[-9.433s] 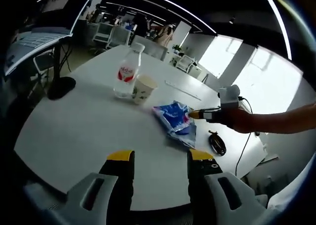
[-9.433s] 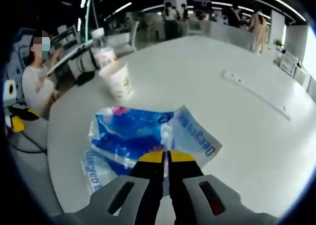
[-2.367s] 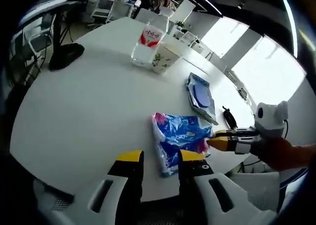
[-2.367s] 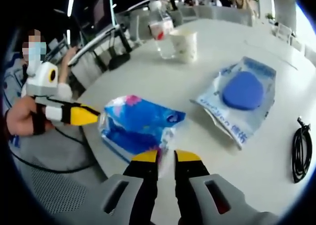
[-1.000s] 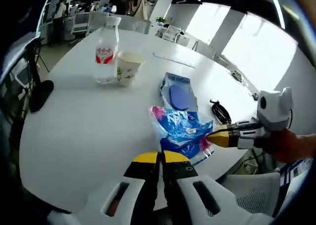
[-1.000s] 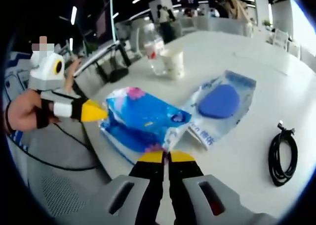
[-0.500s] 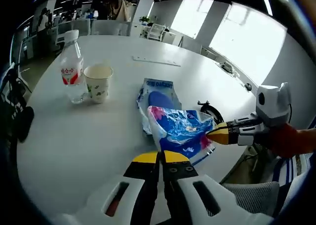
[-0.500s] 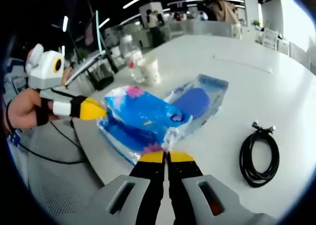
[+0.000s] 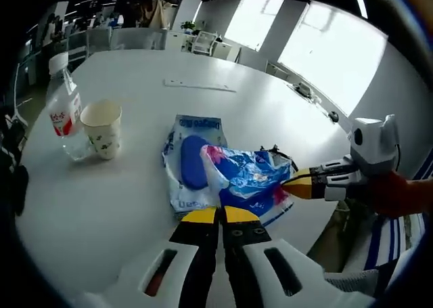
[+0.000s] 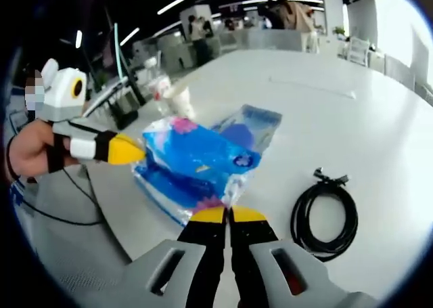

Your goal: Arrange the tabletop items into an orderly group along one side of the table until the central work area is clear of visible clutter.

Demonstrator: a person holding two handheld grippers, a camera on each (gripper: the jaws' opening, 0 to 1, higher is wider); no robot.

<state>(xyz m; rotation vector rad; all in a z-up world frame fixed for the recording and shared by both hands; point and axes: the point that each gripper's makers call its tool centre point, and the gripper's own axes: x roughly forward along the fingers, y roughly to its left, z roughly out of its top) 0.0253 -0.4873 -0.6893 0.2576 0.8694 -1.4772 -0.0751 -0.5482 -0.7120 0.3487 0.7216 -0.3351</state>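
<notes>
White round table (image 9: 284, 112) sat in an open-plan office w/ bright windows behind and chairs at the far side. Going L to R in the left gripper view: water bottle (image 9: 63, 108) w/ red label stood upright at the far left, paper cup (image 9: 101, 128) just beside it, also upright. Centre: clear packet w/ a blue pad inside (image 9: 188, 160) lay flat on the table, and the blue printed bag (image 9: 247, 178) was held up over its right part, partly covering it. Left gripper (image 9: 218, 216) had its yellow-tipped jaws closed tight on the bag's near edge. Thin white strip (image 9: 199, 86) lay flat further back on the table. Black cable (image 9: 279, 151) barely peeked out behind the bag. At right the right gripper (image 9: 295, 184) came in, tips pinched on the bag's right edge, held by a person's hand (image 9: 396, 193). Right gripper view, L to R: left gripper (image 10: 132, 150) w/ a hand (image 10: 30, 152) behind it gripped the bag's (image 10: 196, 156) left end; bottle (image 10: 158, 84) and cup (image 10: 180, 99) stood well back; the pad packet (image 10: 256, 126) stuck out from under the bag; right gripper (image 10: 229, 216) jaws were closed together on the bag's near edge; coiled black cable (image 10: 325, 214) lay on the table (image 10: 379, 125) to the right, apart from the bag.
</notes>
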